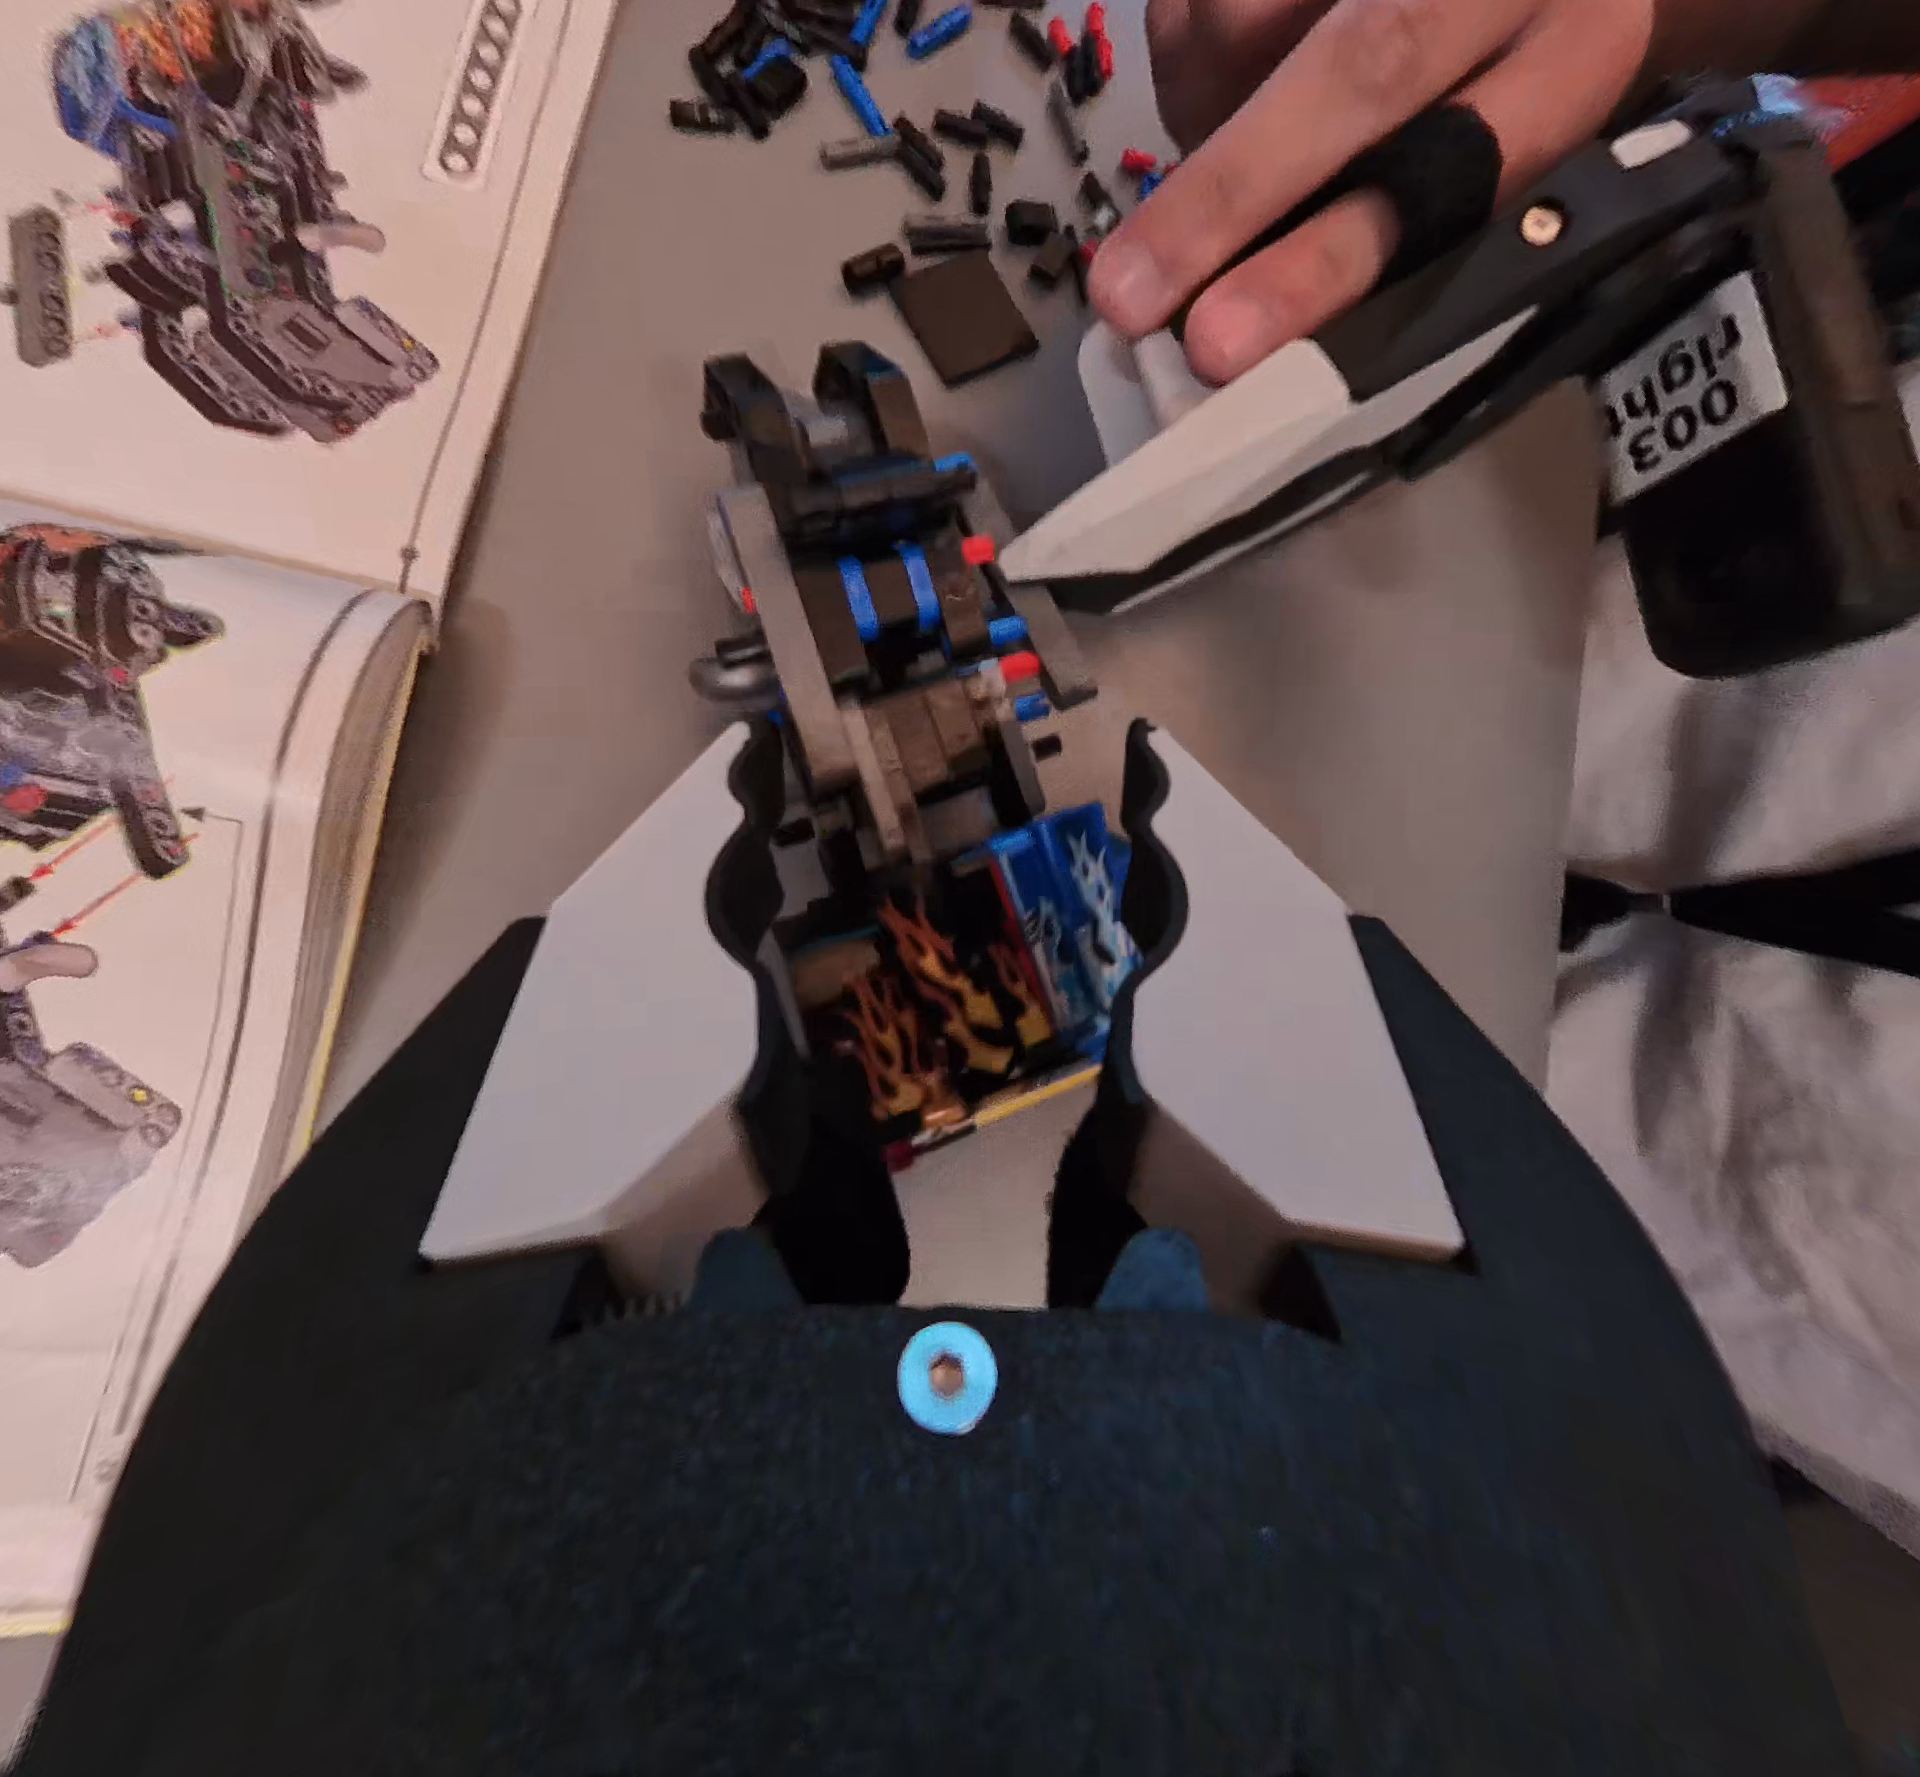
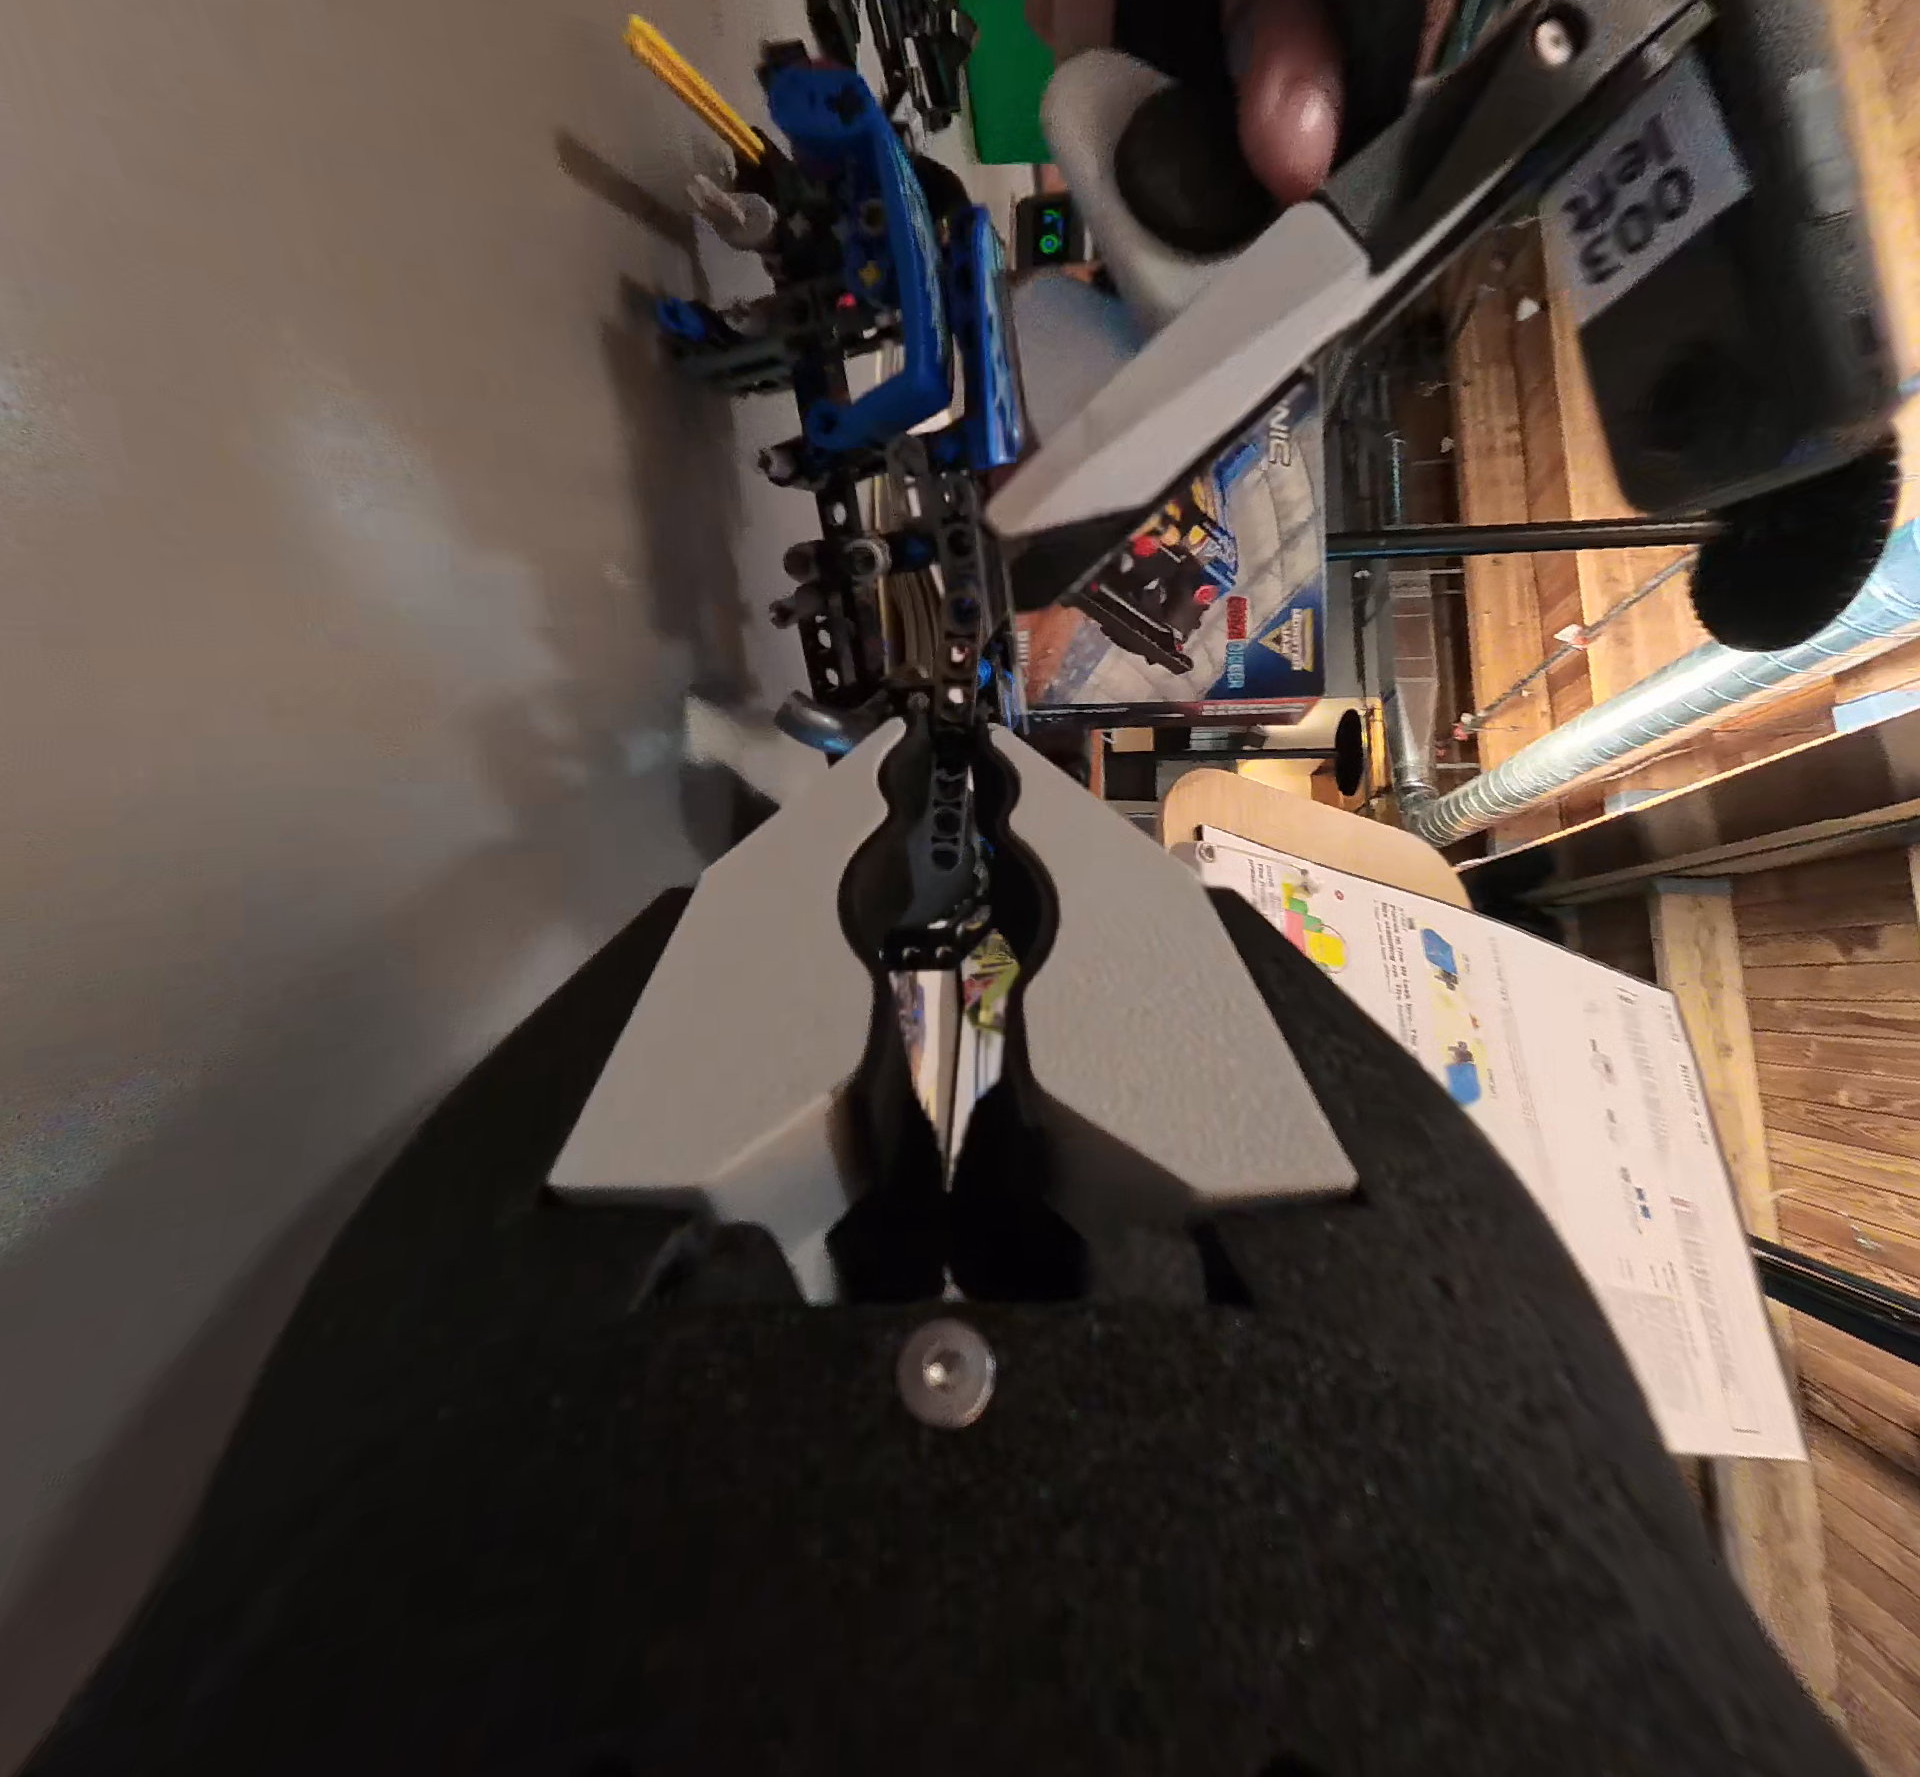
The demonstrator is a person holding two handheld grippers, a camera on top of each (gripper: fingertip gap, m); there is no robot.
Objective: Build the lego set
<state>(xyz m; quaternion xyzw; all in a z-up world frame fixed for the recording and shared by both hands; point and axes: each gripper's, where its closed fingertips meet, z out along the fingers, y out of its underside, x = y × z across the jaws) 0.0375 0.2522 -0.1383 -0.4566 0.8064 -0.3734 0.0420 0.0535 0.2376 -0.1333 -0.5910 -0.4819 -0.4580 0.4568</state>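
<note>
Two grippers meet on one half-built lego model (image 1: 883,688), and we see it from both wrists.

In the left wrist view, our left gripper (image 1: 940,761) reaches toward twelve o'clock with its fingers closed against the model's near end, where the flame-printed and blue panels sit between the pads. The rest of the model runs away from us, lifted above the grey table (image 1: 623,325).

At about two o'clock the right gripper (image 1: 1039,564) comes in tilted, its pale finger tips just touching the model's right flank. A bare hand (image 1: 1351,96) wraps its handle, fingers curled down, one finger through a black strap.

Loose black, blue and red pieces (image 1: 914,96) lie scattered at twelve o'clock, and the open instruction booklet (image 1: 260,377) fills nine to eleven o'clock.

In the right wrist view the scene is rolled sideways. Our right gripper (image 2: 943,761) has its fingers drawn nearly together, pinching a black holed beam (image 2: 948,823) at the model's (image 2: 883,325) end. At one o'clock the left gripper (image 2: 1003,522) slants in from the upper right, a hand (image 2: 1257,34) on its handle. Behind it stand the set's box (image 2: 1195,584) and, at four o'clock, a printed sheet (image 2: 1507,1104).
</note>
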